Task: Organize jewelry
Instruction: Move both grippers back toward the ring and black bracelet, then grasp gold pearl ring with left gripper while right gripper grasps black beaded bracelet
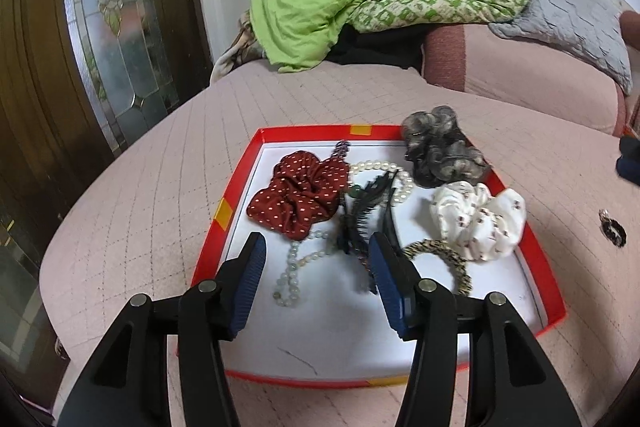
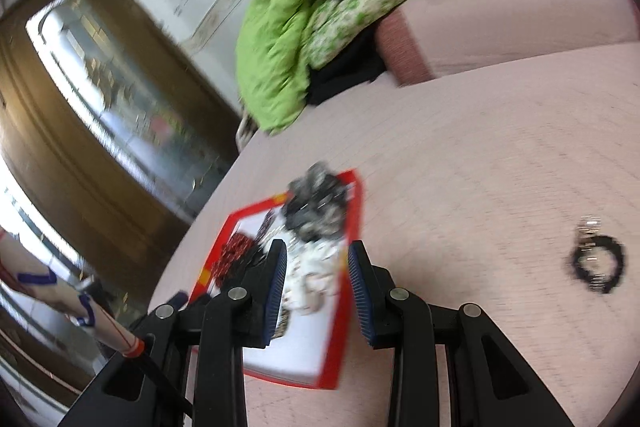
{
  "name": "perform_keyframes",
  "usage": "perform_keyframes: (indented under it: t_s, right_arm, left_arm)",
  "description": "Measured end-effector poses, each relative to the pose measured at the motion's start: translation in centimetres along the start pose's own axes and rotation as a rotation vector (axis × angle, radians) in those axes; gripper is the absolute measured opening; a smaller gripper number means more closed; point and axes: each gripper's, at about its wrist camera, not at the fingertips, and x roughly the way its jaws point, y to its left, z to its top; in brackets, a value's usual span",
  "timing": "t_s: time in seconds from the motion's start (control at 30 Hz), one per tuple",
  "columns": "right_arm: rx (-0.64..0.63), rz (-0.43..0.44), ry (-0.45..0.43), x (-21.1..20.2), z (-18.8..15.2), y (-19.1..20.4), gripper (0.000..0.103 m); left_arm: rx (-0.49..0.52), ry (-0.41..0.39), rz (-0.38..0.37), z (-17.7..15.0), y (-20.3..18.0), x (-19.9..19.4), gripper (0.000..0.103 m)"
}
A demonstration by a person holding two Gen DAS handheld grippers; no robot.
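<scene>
bracelet [image 2: 597, 259] right of right tool [image 2: 318, 267], apart

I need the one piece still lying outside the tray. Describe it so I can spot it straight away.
Start at the red-rimmed tray on the pink quilted bed cover. Look past the tray's right side, beyond the white printed scrunchie, to the bare cover. The small black ring-shaped bracelet with shiny metal bits lies there alone, the only piece not inside the tray.
</scene>
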Motion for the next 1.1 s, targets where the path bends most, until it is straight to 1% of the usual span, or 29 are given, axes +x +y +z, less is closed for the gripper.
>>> perform_keyframes:
  t_s: [0.13,0.2,0.3,0.33,0.37,0.47,0.53,0.63,0.67,0.73,0.77,0.8,0.9,1.0,1.03,1.07,1.1]
  right_arm:
    - [0.07,-0.039,-0.059,-3.5,1.2,-3.3,0.035]
    - [0.098,-0.053,-0.082,-4.9,1.6,-4.6,0.035]
    - [0.139,-0.081,-0.114,-7.0,2.0,-6.8,0.035]
    - [0.149,-0.086,-0.121,-7.6,2.1,-7.3,0.035]
    - [0.156,-0.091,-0.127,-8.1,2.2,-7.8,0.035]
    - [0.179,-0.117,-0.149,-10.3,2.2,-9.6,0.035]
    - [0.202,-0.137,-0.166,-11.8,2.2,-11.1,0.035]
    - [0.254,-0.159,-0.188,-13.4,2.0,-13.3,0.035]
    - [0.279,-0.168,-0.191,-14.1,1.9,-14.2,0.035]
    - [0.307,-0.181,-0.194,-14.8,1.8,-15.4,0.035]
    - [0.315,-0.185,-0.196,-15.1,1.7,-15.8,0.035]
    - [0.324,-0.189,-0.198,-15.3,1.7,-16.1,0.035]
    - [0.349,-0.198,-0.193,-15.8,1.5,-17.1,0.035]
    - [0.363,-0.198,-0.185,-15.9,1.5,-17.7,0.035]
    - [0.363,-0.199,-0.182,-15.8,1.5,-17.8,0.035]
    - [0.362,-0.2,-0.179,-15.7,1.5,-17.9,0.035]
    - [0.36,-0.198,-0.175,-15.6,1.7,-18.0,0.035]
  left_arm:
    - [0.033,-0.029,0.001,-0.3,-1.7,-1.8,0.053]
    - [0.042,-0.042,-0.011,-0.4,-2.7,-2.9,0.053]
    - [0.078,-0.064,-0.056,-0.2,-5.2,-4.7,0.053]
    - [0.088,-0.067,-0.072,0.0,-6.0,-5.0,0.056]
    - [0.097,-0.068,-0.091,0.1,-6.9,-5.4,0.059]
    - [0.122,-0.047,-0.171,0.6,-9.9,-5.9,0.061]
    - [0.146,-0.016,-0.237,0.8,-12.6,-5.8,0.061]
    - [0.184,0.064,-0.346,1.0,-16.8,-4.7,0.061]
    - [0.186,0.095,-0.38,1.1,-18.1,-4.2,0.061]
    - [0.187,0.192,-0.486,1.4,-21.5,-2.8,0.061]
    - [0.185,0.228,-0.534,1.6,-23.2,-2.2,0.061]
    - [0.186,0.247,-0.563,1.8,-24.6,-1.6,0.061]
    - [0.195,0.294,-0.597,2.7,-28.5,0.2,0.06]
    - [0.183,0.339,-0.606,4.1,-30.9,2.7,0.06]
    - [0.175,0.356,-0.617,4.6,-31.7,3.6,0.058]
    - [0.181,0.365,-0.612,5.1,-32.6,4.3,0.054]
    - [0.197,0.376,-0.604,5.3,-33.3,4.9,0.054]
